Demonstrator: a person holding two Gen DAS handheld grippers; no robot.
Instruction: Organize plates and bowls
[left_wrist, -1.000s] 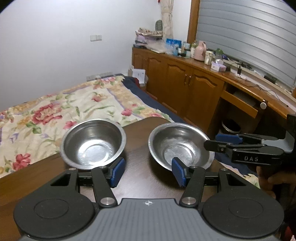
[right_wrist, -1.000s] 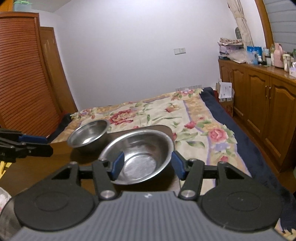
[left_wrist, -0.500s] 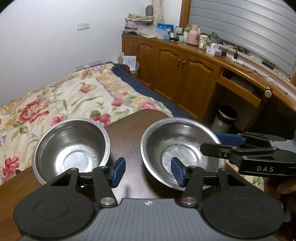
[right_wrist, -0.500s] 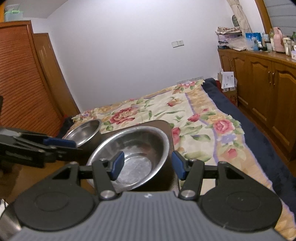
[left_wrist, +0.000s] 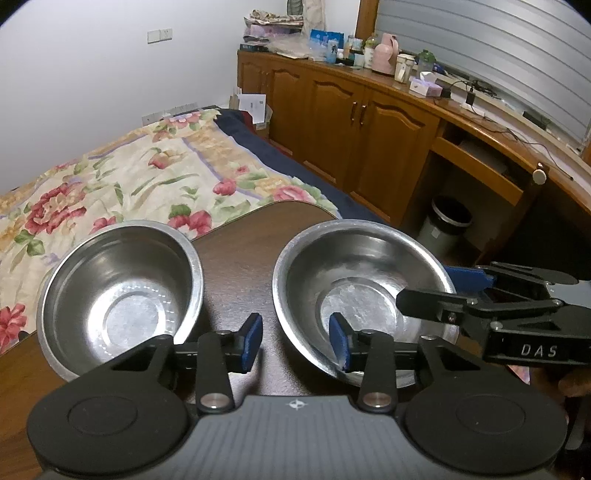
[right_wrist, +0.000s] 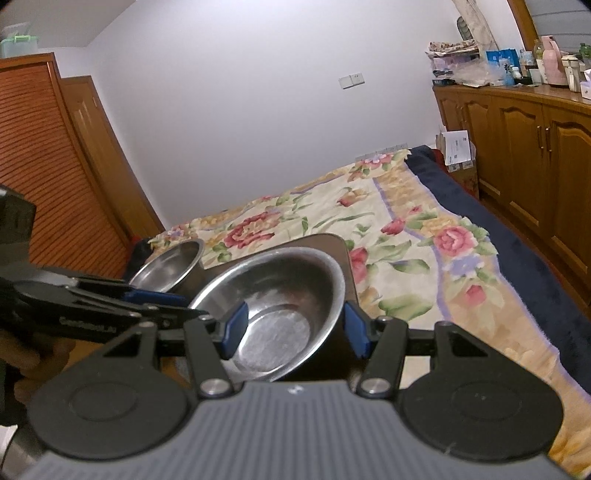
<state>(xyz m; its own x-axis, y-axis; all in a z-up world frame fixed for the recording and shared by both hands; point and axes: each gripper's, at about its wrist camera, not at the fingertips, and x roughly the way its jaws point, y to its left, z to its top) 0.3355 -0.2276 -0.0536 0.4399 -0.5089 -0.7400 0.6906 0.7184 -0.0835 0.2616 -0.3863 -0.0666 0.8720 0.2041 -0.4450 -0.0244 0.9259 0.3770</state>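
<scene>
Two steel bowls sit side by side on a dark wooden table (left_wrist: 240, 254). The deeper left bowl (left_wrist: 122, 295) also shows in the right wrist view (right_wrist: 168, 266). The wider right bowl (left_wrist: 362, 295) fills the middle of the right wrist view (right_wrist: 277, 314). My left gripper (left_wrist: 295, 338) is open over the gap between the bowls, its right fingertip over the right bowl's near rim. My right gripper (right_wrist: 293, 328) is open, with its jaws on either side of the right bowl's near right rim, one inside and one outside (left_wrist: 436, 291).
A bed with a flowered quilt (left_wrist: 129, 181) lies just beyond the table's far edge. Wooden cabinets (left_wrist: 351, 122) with cluttered tops run along the right wall, with a waste bin (left_wrist: 447, 225) below. A slatted wooden wardrobe (right_wrist: 48, 177) stands at the left.
Both grippers have moved closer to the bowls. My right gripper has come over the right bowl's rim, and my left gripper has moved forward between the bowls.
</scene>
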